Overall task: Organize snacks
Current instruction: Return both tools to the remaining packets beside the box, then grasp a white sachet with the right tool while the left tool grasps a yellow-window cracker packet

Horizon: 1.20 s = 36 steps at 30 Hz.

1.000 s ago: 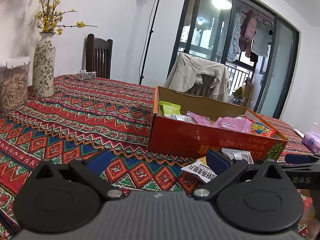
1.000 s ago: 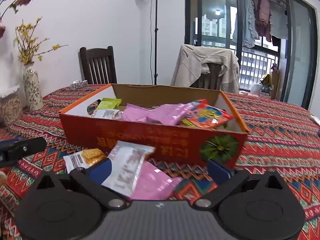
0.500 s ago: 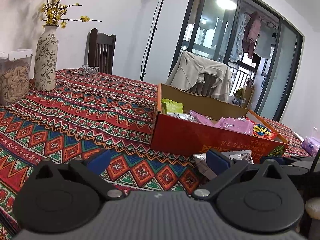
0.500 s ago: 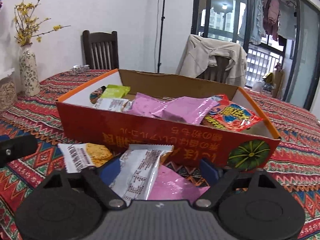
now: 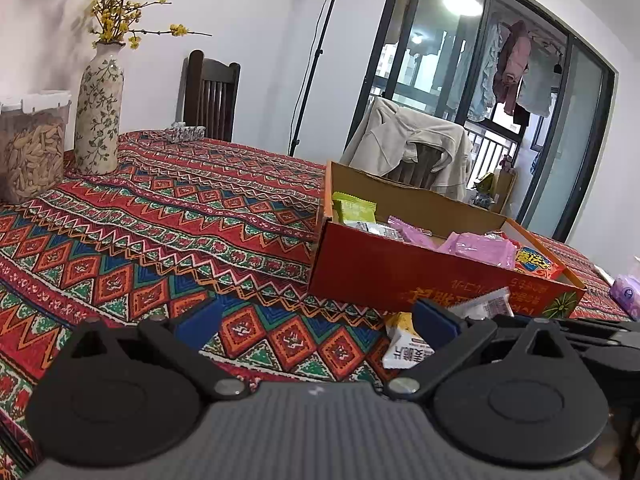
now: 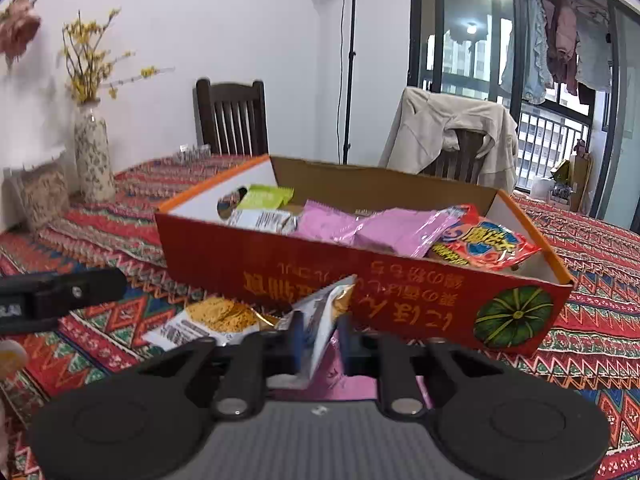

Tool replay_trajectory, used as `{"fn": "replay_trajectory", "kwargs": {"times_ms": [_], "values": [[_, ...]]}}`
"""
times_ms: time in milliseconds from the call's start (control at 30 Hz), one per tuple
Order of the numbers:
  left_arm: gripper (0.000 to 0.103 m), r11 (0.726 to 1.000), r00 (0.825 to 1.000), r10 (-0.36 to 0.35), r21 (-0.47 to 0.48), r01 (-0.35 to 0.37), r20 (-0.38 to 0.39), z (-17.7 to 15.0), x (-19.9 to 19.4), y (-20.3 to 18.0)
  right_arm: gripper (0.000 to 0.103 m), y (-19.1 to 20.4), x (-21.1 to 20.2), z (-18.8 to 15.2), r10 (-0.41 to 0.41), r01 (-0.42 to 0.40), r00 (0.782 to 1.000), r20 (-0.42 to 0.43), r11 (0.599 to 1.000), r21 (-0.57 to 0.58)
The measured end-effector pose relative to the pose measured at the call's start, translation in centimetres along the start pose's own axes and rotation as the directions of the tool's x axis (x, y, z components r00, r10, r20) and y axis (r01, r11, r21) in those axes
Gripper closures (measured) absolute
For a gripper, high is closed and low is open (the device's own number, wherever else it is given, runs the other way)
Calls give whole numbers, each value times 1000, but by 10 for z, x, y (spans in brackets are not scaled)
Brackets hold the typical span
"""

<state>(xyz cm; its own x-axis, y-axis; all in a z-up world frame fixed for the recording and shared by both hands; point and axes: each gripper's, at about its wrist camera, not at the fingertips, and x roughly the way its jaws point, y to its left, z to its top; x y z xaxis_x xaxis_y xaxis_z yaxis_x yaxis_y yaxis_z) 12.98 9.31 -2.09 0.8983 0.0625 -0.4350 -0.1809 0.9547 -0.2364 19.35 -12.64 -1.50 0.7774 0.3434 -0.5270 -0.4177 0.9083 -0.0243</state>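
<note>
An open red cardboard box (image 6: 360, 280) on the patterned tablecloth holds green, silver, pink and orange snack packets. In front of it, my right gripper (image 6: 320, 336) is closing, its pads pressing on a silver snack packet (image 6: 326, 310) that stands up between them. A pink packet (image 6: 340, 376) lies beneath that gripper. A white-and-yellow packet (image 6: 212, 320) rests on the cloth to its left. My left gripper (image 5: 316, 320) is open over the bare cloth, with nothing between its fingers. The box (image 5: 400, 276) is ahead to its right, and the white-and-yellow packet (image 5: 404, 344) lies beside its right finger.
A flowered vase (image 5: 98, 108) and a clear jar of snacks (image 5: 32, 148) stand at the far left of the table. Behind the table are a dark chair (image 5: 212, 96) and a chair draped with a beige jacket (image 5: 412, 148). A purple tissue pack (image 5: 626, 288) lies at the right.
The right gripper's jaws went from wide open to pinched on the silver packet, and it came a little closer to the box. The left gripper stayed open and in place.
</note>
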Motion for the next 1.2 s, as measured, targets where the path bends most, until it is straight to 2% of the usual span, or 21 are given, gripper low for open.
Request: {"fn": "replay_trajectory", "kwargs": {"times_ms": [33, 233, 400, 533, 633, 1000, 1200], "values": [[0, 1000, 1000, 3, -1, -3, -3, 0, 1, 0, 97, -3, -3, 0, 2, -2, 1000, 8, 1000, 9], [0, 1000, 1000, 12, -2, -12, -8, 0, 2, 0, 100, -28, -29, 1, 24, -31, 996, 90, 997, 74], [0, 1000, 1000, 19, 0, -19, -10, 0, 3, -1, 100, -59, -49, 3, -53, 35, 985, 165, 993, 110], [0, 1000, 1000, 24, 3, -24, -13, 0, 4, -2, 100, -86, -50, -2, -106, 81, 981, 162, 985, 150], [0, 1000, 999, 28, 9, -28, -16, 0, 4, -2, 100, -101, -46, -9, -107, 76, 983, 151, 977, 198], [0, 997, 997, 71, 29, -70, -33, 0, 7, -7, 100, -108, -43, -21, -88, 51, 983, 161, 975, 218], [0, 995, 996, 73, 77, -70, -42, 9, 6, -21, 100, -111, -43, -23, -85, 44, 983, 165, 971, 235]]}}
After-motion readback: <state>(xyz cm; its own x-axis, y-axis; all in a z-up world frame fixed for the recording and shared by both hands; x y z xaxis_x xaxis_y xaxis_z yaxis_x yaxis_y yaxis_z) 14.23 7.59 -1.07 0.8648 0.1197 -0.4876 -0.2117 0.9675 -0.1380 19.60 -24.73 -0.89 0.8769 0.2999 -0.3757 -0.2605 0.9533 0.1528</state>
